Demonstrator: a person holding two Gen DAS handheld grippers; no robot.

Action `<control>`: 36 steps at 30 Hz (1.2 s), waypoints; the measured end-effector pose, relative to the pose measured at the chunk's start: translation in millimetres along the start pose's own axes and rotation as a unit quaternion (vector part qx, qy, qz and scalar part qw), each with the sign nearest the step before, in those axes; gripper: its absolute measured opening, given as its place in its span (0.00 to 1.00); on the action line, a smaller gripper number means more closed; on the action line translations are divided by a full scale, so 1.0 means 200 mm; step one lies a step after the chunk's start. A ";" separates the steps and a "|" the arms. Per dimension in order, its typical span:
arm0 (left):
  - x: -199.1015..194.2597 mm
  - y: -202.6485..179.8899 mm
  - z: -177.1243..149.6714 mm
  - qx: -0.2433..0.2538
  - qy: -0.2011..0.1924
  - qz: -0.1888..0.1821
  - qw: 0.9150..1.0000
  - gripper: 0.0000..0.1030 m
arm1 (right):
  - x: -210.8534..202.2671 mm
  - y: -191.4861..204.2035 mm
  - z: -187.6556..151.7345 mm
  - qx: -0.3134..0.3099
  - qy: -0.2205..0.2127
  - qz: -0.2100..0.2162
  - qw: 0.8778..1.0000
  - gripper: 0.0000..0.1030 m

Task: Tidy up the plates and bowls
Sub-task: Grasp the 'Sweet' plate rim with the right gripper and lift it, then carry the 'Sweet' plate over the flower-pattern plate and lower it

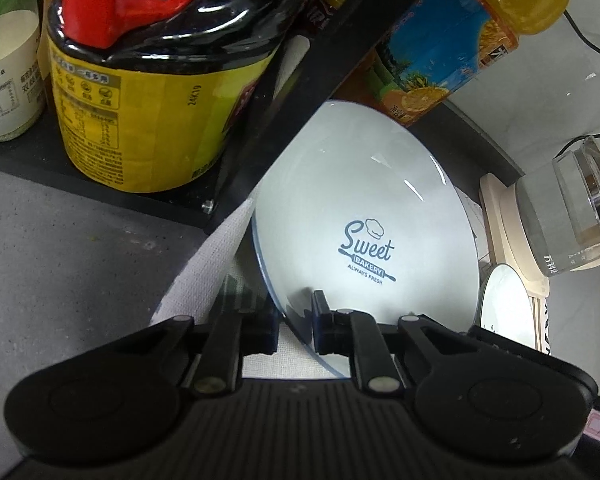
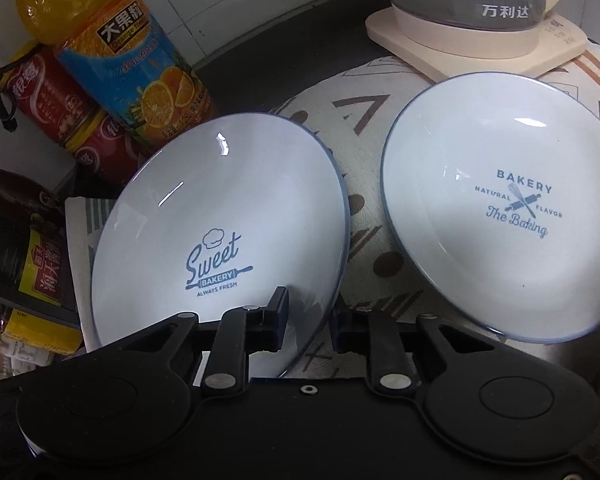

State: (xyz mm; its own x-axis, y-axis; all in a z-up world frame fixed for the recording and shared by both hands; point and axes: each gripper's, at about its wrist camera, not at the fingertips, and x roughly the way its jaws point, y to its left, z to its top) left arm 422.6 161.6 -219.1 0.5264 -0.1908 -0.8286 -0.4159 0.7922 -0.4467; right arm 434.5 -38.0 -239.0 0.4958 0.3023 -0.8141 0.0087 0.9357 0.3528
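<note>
A white plate printed "Sweet Bakery" [image 1: 360, 200] [image 2: 220, 220] lies tilted on a patterned cloth [image 2: 360, 120]. My left gripper [image 1: 296, 330] is shut on the plate's near left rim, one finger on the face and one outside the edge. My right gripper [image 2: 310, 320] straddles the near right rim of the same plate. Its left finger rests over the face, its right finger stands just outside the edge, and a strip of plate shows between them. A second white plate printed "Bakery" [image 2: 500, 208] [image 1: 504, 304] lies to the right.
A black rack post [image 1: 320, 60] crosses just above the plate's far left rim. A big yellow-labelled bottle [image 1: 148, 112] stands on the rack. An orange juice bottle [image 2: 140, 72] and red cans [image 2: 48, 92] stand behind the plate. A glass kettle [image 2: 472, 8] sits at the back right.
</note>
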 end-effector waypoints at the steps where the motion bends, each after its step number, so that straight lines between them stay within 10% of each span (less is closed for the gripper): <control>1: -0.01 0.00 0.00 0.000 -0.002 -0.001 1.000 0.13 | -0.01 0.00 0.00 0.000 0.001 0.002 1.000 0.18; 36: -0.60 -0.08 -0.51 -0.031 -0.083 0.028 0.996 0.14 | -0.56 -0.06 -0.27 -0.115 -0.062 0.057 0.990 0.14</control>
State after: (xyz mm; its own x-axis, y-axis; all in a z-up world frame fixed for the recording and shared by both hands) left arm 290.5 113.1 -147.2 0.6143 -0.0450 -0.7878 -0.4900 0.7608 -0.4256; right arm 332.0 -73.5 -175.9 0.5851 0.3972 -0.7071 -0.2448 0.9177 0.3129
